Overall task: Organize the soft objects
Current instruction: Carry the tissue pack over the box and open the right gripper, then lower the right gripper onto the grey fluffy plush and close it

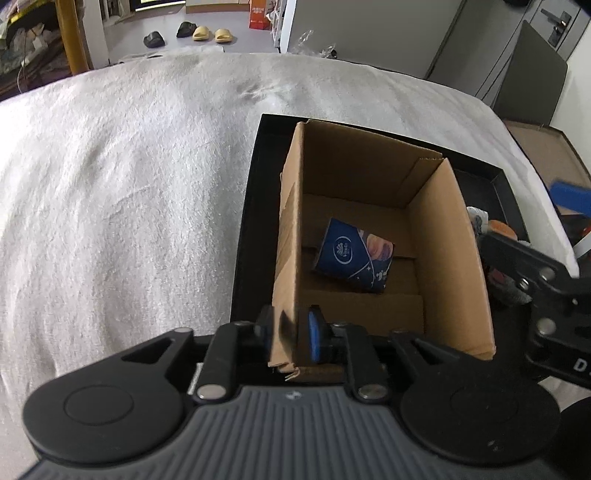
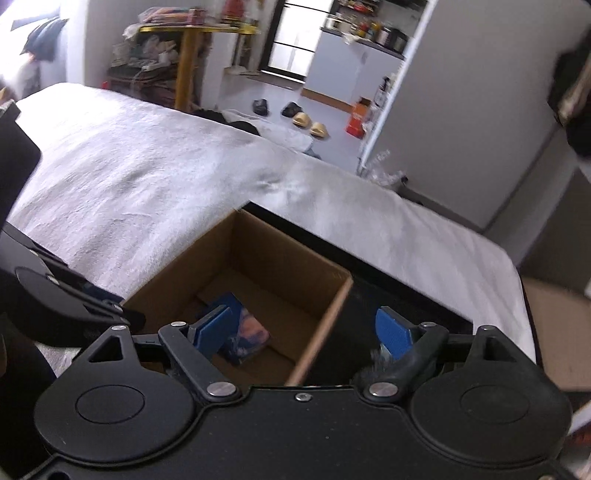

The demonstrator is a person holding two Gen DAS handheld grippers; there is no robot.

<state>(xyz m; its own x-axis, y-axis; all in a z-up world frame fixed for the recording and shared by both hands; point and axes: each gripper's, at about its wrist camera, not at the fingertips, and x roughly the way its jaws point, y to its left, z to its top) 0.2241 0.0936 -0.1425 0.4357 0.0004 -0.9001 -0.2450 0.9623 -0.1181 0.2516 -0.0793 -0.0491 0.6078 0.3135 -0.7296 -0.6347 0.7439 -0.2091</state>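
A brown cardboard box stands in a black tray on a white fuzzy bed cover. A blue tissue pack lies on the box floor. My left gripper is shut on the near left wall of the box, one pad outside and one inside. In the right wrist view the same cardboard box sits below my right gripper, which is open above the box's right wall, with the tissue pack under its left finger. Soft items lie in the tray right of the box, partly hidden.
The white bed cover spreads wide to the left and behind the tray. Slippers and an orange box sit on the floor beyond the bed. A yellow-framed shelf stands at the back left.
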